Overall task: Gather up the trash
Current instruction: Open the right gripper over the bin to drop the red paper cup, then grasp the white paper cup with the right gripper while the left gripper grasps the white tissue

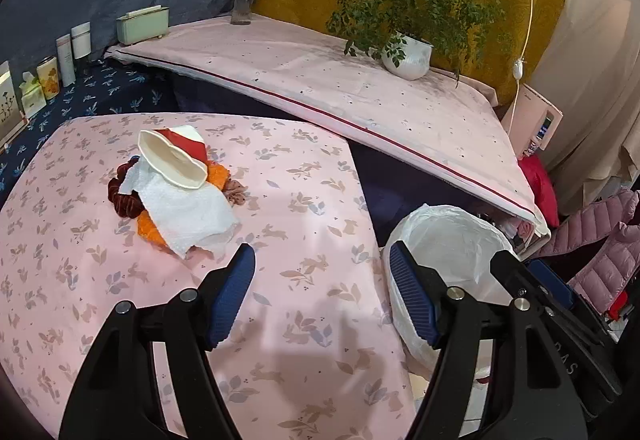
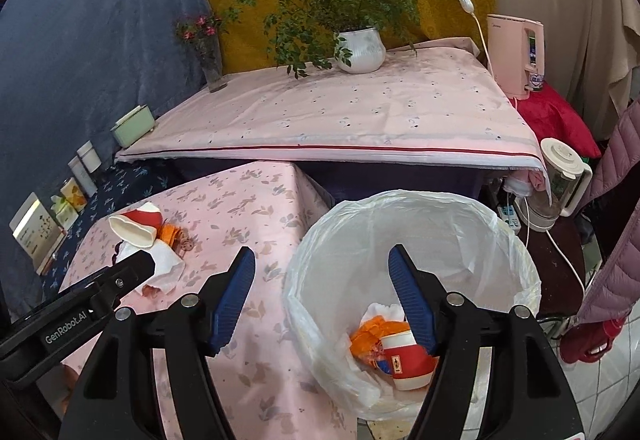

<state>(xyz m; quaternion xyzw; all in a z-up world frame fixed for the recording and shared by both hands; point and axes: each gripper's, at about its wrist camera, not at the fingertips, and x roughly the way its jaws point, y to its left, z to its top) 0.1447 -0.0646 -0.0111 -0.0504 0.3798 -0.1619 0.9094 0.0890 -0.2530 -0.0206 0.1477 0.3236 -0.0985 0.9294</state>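
Pink cloth printed with leaves and rabbits covers the low table (image 1: 312,304), which stands in front of a higher surface under a paler pink cloth (image 1: 328,80); blue and mustard drapes hang behind.

Left wrist view: the left gripper (image 1: 322,268) hangs over the table's near right part, jaws apart with nothing between them. Ahead and to its left lies the remaining trash pile: a flattened red-and-white paper cup (image 1: 176,156) on top of a white paper towel (image 1: 188,212), with orange wrapper pieces (image 1: 146,228) and a dark red scrunchie (image 1: 122,196) beneath. The bin's white liner (image 1: 452,240) shows beside the table's right edge, but its contents are hidden from this camera. Part of the right gripper's black body crosses the lower right corner.

Right wrist view: the right gripper (image 2: 322,268) is held over the bin's left rim, jaws parted and holding nothing. Only this view looks into the bin (image 2: 500,240): a red-and-white cup (image 2: 408,360), orange scraps (image 2: 372,336) and crumpled white paper (image 2: 380,310) lie at the bottom. The pile on the table appears at far left, partly covered by the left gripper's black finger (image 2: 132,272). Also seen only here is a white kettle (image 2: 560,180) right of the bin. A potted plant (image 2: 360,48) and a vase of flowers (image 2: 210,56) stand on the rear surface in both views.
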